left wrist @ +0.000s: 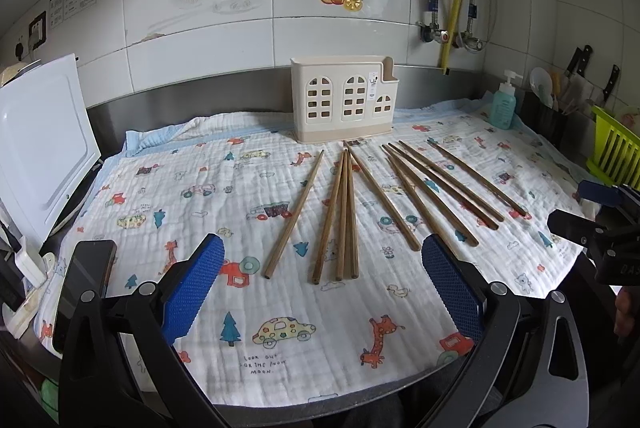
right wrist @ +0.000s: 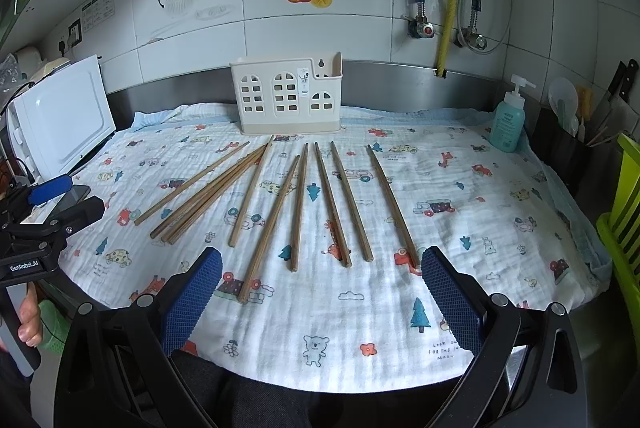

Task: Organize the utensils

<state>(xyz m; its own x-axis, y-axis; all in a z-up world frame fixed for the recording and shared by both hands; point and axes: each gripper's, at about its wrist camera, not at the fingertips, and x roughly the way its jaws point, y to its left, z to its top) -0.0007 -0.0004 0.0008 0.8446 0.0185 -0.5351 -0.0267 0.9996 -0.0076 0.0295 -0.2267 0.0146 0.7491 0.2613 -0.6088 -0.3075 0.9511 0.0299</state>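
Left tool: blue pads spread wide, nothing between them, hovering low over the near edge of the worktop; it also shows at the left edge of the right wrist view, gripped by a hand.
Right tool: spread wide too, empty, over the near edge; its black frame shows at the right edge of the left wrist view.
Phone: dark, at the left edge of the cloth, just beside the left tool's left finger.
White board: leaning upright at the far left.
Cloth: white, printed with cars, giraffes and trees, covering the worktop.
Chopsticks: ten wooden sticks lying flat on the cloth in a loose fan, thin ends toward the holder, thick ends toward the tools. From the left: one alone, three close together and touching, then a slanted one, then five more spread to the right.
Holder: cream plastic with window-shaped holes, upright at the back of the cloth against the steel backsplash, behind the fan's thin ends; I cannot see inside.
Soap bottle: teal pump bottle at the back right corner.
Knives: in a dark rack at the far right, with a green rack just in front.
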